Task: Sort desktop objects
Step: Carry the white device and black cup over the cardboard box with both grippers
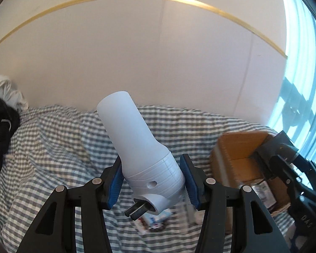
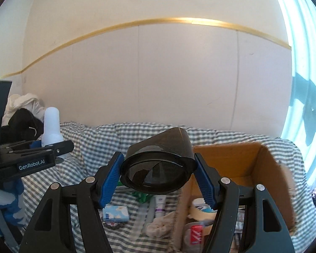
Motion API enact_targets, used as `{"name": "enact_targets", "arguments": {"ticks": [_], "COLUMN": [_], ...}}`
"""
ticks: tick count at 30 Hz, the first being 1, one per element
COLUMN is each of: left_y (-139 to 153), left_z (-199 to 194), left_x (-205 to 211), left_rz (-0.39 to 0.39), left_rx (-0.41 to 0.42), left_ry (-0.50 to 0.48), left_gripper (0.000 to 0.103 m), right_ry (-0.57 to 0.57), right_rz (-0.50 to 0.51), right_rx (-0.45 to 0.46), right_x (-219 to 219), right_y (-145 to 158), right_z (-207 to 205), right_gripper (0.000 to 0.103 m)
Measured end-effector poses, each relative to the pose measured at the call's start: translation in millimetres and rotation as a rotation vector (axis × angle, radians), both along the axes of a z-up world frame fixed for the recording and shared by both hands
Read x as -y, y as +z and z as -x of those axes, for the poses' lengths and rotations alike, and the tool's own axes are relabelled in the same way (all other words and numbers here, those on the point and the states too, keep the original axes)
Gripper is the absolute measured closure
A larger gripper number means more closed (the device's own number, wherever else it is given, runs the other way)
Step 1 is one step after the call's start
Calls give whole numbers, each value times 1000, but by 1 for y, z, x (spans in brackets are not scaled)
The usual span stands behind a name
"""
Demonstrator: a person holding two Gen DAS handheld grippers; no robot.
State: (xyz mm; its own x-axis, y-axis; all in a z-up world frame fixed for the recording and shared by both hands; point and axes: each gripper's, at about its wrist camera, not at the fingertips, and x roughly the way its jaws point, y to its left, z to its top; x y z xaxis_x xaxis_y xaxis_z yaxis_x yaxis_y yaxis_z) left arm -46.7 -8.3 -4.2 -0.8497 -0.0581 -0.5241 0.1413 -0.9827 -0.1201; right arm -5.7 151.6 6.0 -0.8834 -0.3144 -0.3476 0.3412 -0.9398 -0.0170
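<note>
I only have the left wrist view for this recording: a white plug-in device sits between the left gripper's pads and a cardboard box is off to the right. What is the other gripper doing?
Observer: The right gripper is shut on a dark tinted cup, its round mouth facing the camera.
Operator: What is in the box?
Observer: The cardboard box holds a roll of tape and a small red-labelled packet, among other items I cannot make out.
Operator: Anything loose still on the checked cloth?
Observer: Yes: a blue tissue pack, a white tube and a crumpled beige cloth lie on the checked cloth left of the box.
</note>
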Motion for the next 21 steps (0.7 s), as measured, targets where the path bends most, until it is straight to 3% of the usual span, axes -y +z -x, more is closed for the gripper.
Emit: {"name": "enact_targets", "arguments": {"ticks": [11, 21], "left_y": [40, 42], "left_z": [4, 26], "left_x": [-71, -137], "left_rz": [27, 55], "left_rx": [-51, -46], "left_ry": [-127, -260], "left_gripper": [50, 50], "right_ry": [-93, -174], "right_rz": [34, 76], "right_rx": [-68, -77], "right_x": [-59, -114], "right_y": [30, 38], "right_z": [-16, -21], "right_gripper": [36, 36]}}
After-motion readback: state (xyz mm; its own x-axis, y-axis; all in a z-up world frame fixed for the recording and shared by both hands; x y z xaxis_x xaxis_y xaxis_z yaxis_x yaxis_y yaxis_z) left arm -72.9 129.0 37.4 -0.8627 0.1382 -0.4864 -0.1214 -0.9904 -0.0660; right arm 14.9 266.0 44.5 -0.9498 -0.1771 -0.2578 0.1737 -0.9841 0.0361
